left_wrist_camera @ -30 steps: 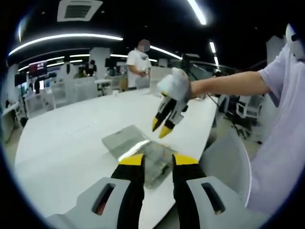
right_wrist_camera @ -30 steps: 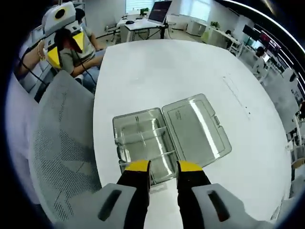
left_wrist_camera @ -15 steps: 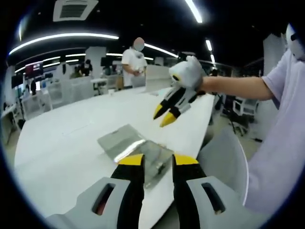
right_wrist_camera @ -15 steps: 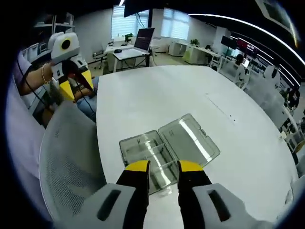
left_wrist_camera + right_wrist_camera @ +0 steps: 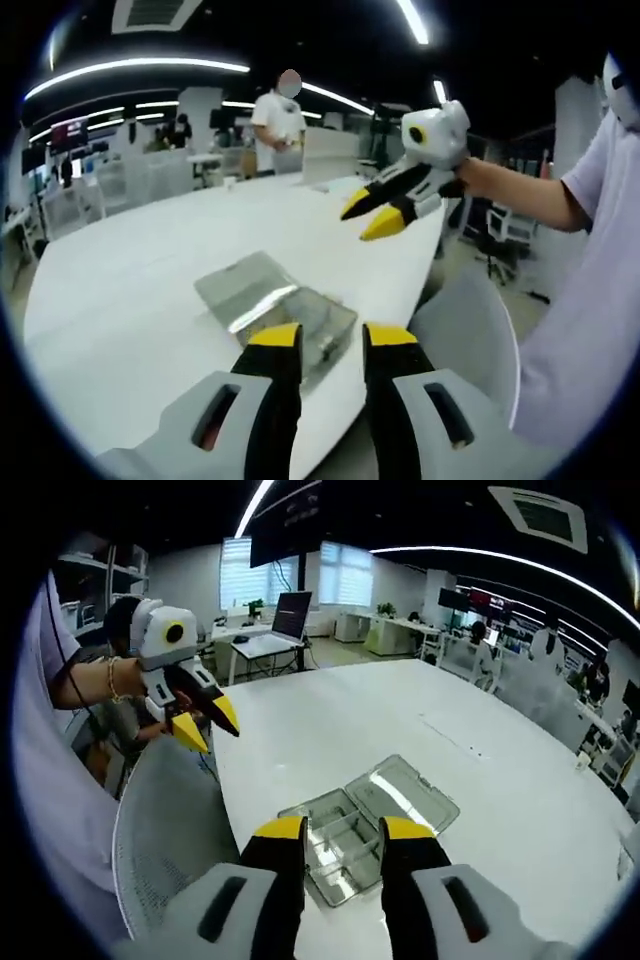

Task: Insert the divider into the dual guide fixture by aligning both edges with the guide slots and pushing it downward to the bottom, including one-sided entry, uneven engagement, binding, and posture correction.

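The white counter (image 5: pixel 420 740) lies bare on all sides of the clear open box (image 5: pixel 368 830), which sits near the counter's edge; its lid (image 5: pixel 405 792) lies flat beside the tray, so the dividers inside stand open from above; a grey mesh chair back (image 5: pixel 165 830) stands just beside that edge, between the person and the box; the left claw (image 5: pixel 205 723) hangs in the air over the chair; the right claw (image 5: pixel 375 212) hangs above the counter, well apart from the box; a standing person (image 5: pixel 275 120) is at the far side.

Light: bright ceiling strips (image 5: pixel 135 66) | glare: clear case lid (image 5: pixel 405 798) | edges: fisheye-bent | focus: sharp
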`<state>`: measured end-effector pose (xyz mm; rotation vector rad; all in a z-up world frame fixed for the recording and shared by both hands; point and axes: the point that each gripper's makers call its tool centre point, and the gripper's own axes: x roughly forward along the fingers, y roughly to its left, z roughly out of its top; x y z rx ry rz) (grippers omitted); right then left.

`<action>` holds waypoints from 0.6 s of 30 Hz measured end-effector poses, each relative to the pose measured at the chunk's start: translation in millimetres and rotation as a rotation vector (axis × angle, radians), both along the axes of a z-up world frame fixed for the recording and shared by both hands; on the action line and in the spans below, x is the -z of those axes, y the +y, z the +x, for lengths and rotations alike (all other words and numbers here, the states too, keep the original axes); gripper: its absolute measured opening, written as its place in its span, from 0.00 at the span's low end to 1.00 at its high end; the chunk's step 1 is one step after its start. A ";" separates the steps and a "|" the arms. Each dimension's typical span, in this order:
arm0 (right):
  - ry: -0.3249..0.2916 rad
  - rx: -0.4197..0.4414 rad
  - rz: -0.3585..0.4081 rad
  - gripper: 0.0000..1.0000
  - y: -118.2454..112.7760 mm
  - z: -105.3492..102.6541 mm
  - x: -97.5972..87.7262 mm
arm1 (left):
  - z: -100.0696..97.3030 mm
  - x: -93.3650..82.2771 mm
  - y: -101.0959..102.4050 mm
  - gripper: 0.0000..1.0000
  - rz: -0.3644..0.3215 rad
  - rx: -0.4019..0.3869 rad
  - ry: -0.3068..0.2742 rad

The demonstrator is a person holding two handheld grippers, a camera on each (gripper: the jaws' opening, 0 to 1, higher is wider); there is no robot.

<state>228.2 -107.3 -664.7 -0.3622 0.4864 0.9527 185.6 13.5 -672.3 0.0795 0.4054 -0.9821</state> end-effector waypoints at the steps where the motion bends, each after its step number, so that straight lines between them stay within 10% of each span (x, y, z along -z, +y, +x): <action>1: -0.006 0.000 0.011 0.25 0.9 -2.7 -2.6 | 0.8 1.0 1.5 0.21 0.001 -0.006 0.003; 18: -0.091 0.027 0.051 0.29 7.7 -45.3 3.4 | 5.6 12.9 16.2 0.24 0.023 -0.065 0.035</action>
